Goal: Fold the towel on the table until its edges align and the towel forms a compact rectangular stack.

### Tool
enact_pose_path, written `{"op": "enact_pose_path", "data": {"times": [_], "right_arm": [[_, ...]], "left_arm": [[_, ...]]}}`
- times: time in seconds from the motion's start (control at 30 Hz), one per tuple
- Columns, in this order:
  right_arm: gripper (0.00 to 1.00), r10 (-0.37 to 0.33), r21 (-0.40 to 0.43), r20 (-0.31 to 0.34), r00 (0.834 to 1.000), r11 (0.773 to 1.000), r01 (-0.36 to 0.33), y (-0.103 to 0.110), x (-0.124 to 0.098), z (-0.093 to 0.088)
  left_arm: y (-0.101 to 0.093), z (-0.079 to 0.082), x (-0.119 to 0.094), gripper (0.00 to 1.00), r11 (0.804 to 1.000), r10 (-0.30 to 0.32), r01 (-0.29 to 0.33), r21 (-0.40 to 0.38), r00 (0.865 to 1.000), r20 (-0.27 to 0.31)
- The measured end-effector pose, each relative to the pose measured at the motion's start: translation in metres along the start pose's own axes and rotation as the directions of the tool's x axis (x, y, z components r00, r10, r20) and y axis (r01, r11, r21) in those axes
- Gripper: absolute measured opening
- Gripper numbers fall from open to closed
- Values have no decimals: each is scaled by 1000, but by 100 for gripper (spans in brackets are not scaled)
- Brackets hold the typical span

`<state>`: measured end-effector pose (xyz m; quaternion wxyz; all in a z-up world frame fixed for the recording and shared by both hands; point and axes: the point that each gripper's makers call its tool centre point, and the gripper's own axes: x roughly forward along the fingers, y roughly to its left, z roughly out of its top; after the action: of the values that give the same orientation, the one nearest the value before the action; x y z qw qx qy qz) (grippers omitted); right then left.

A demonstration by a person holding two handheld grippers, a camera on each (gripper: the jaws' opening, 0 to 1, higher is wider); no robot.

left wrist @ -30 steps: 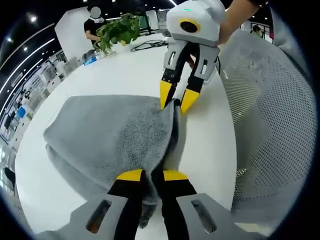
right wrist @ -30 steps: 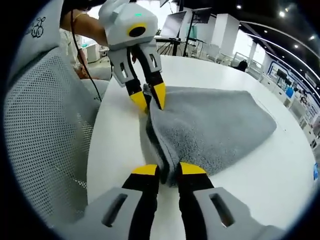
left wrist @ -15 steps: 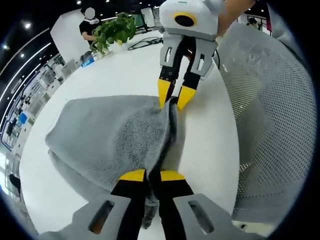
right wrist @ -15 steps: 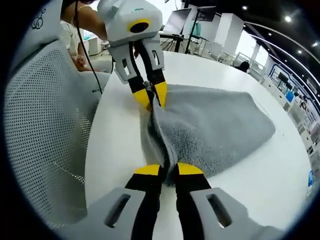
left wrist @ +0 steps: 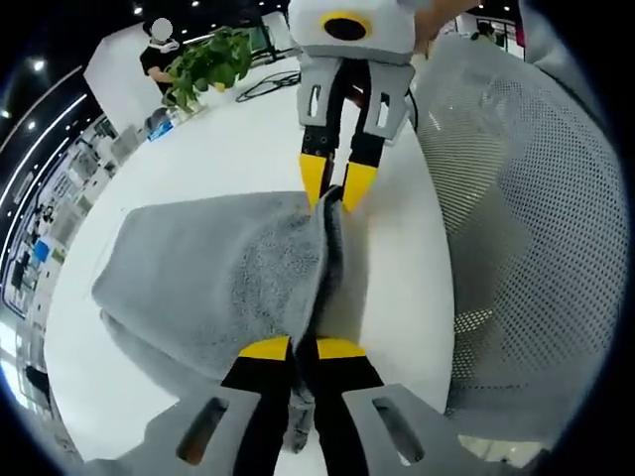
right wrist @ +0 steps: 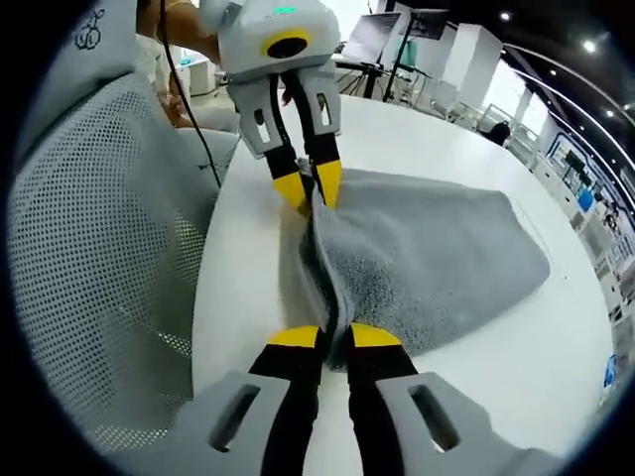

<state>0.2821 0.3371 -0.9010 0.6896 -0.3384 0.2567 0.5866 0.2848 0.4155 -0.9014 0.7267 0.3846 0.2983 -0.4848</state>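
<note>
Grey terry-cloth towel, glossy white round table, yellow-tipped black jaws on the white-bodied left gripper and right gripper, white perforated mesh chair back, green leafy plant

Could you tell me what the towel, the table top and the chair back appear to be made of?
The towel looks like grey terry cloth: a nubby, looped pile, matte. The table seems a smooth white laminate or painted board with a faint sheen; which one can't be told. The chair back is a pale woven mesh, its fine grid of holes visible.
</note>
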Motion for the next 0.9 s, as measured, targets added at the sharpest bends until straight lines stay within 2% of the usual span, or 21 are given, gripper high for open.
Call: {"op": "enact_pose_path", "data": {"times": [0.17,0.23,0.27,0.53,0.63,0.7,0.9], "right_arm": [[7,15,33,18,1000,999,-16,4,-10,4],[7,14,134,70,997,991,-23,4,-15,12],[7,12,148,81,997,989,-24,3,-17,13],[6,-5,189,124,992,982,-18,-2,-34,25],[6,-10,214,143,990,977,-21,-4,-41,33],[6,-13,215,155,988,976,-21,-5,-47,39],[6,-20,213,177,984,977,-19,-8,-60,50]], "left_arm": [[-2,5,-9,7,1000,-2,3,-15,1000,14],[-1,5,-13,7,1000,2,-2,-28,1000,9],[-1,6,-15,7,1000,5,-4,-30,1000,10],[8,18,-35,7,997,30,-27,-67,998,56],[10,22,-41,7,997,36,-32,-67,998,58],[11,24,-47,7,998,47,-45,-46,998,50],[16,32,-61,7,997,62,-59,-49,996,64]]}}
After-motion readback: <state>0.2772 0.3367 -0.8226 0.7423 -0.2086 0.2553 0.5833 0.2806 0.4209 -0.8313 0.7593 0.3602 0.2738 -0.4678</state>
